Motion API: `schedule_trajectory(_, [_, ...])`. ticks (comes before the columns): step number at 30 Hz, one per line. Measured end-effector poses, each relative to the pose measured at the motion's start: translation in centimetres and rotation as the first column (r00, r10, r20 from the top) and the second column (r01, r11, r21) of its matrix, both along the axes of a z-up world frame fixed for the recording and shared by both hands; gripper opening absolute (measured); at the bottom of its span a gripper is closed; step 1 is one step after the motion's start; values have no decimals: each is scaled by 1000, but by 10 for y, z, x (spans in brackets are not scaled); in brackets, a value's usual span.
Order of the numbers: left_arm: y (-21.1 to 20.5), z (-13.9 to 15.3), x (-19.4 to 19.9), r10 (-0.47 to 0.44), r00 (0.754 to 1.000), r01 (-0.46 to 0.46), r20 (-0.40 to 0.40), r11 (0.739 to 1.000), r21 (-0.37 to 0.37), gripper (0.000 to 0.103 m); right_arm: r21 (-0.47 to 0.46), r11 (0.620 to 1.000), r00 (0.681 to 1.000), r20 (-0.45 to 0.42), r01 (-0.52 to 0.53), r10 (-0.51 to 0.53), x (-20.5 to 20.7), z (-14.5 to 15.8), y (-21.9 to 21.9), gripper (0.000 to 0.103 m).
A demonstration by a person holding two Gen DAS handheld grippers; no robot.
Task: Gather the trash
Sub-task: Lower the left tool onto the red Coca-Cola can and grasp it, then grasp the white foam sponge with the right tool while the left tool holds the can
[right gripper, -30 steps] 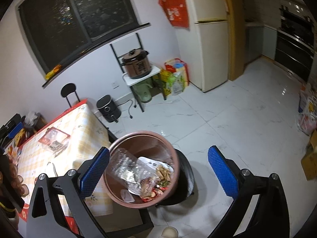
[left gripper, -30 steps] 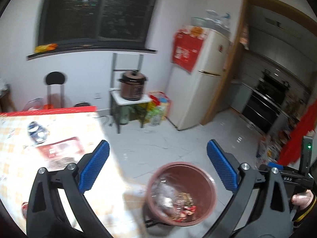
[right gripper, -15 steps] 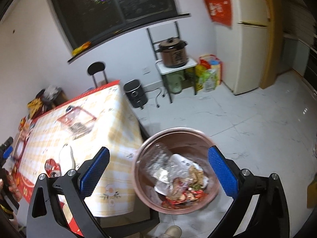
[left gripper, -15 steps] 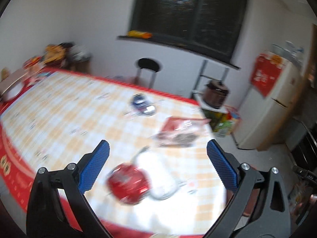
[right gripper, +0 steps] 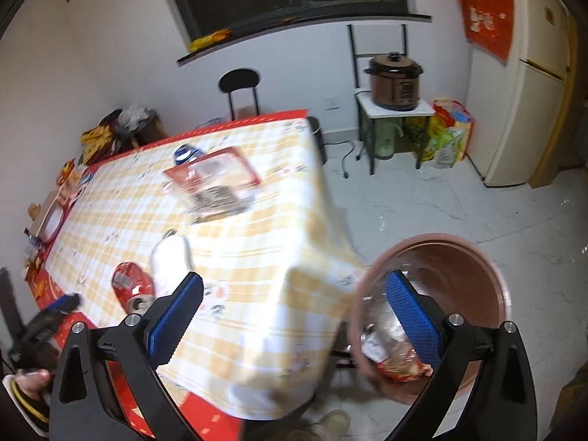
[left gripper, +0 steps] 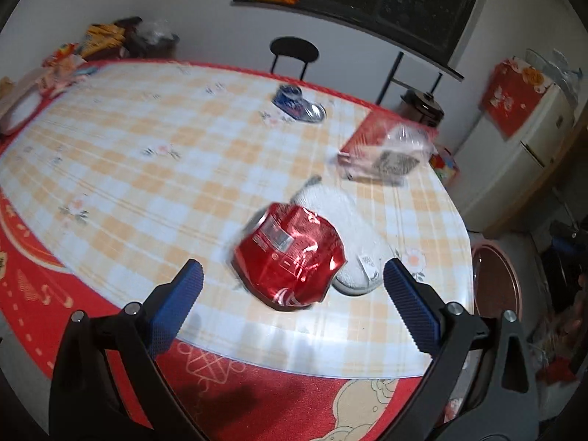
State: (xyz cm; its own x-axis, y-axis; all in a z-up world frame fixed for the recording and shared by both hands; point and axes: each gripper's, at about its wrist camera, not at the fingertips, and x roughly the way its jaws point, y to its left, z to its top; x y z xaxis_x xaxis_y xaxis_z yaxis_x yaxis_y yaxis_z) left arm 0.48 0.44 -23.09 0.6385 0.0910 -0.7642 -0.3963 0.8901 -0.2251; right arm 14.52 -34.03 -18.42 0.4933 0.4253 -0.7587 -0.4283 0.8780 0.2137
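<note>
My left gripper (left gripper: 292, 303) is open and empty, just short of a crushed red can (left gripper: 290, 255) lying on the checked table (left gripper: 147, 169). A white wrapper (left gripper: 345, 228) lies behind the can. A clear and red package (left gripper: 386, 147) and a blue can (left gripper: 297, 104) lie farther back. My right gripper (right gripper: 292, 316) is open and empty, above the table's corner (right gripper: 294, 250). The brown trash bin (right gripper: 488, 268) with several scraps inside stands on the floor to its right. The red can (right gripper: 132, 286) and the left gripper (right gripper: 55, 312) show at lower left.
A black chair (left gripper: 294, 51) stands behind the table. Snack bags and a plate (left gripper: 22, 110) lie at the table's far left. A rice cooker (right gripper: 395, 81) on a small stand, shopping bags (right gripper: 450, 132) and a fridge (right gripper: 529, 84) line the back wall.
My left gripper has swung from the bin over to the table and come close to the red can. My right gripper has turned left, so the bin has shifted to its right side.
</note>
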Motion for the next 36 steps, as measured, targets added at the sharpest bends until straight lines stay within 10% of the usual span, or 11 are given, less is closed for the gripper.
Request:
schedule_trajectory(21, [82, -71, 68, -289, 957, 283, -12, 944, -169, 71, -147, 989, 999, -48, 12, -19, -28, -16, 105, 98])
schedule_trajectory(29, [91, -81, 75, -374, 927, 367, 2, 908, -202, 26, -174, 984, 997, -70, 31, -43, -30, -29, 128, 98])
schedule_trajectory(36, [121, -62, 64, -393, 918, 395, 44, 904, -165, 23, -182, 983, 996, -82, 8, -23, -29, -48, 164, 98])
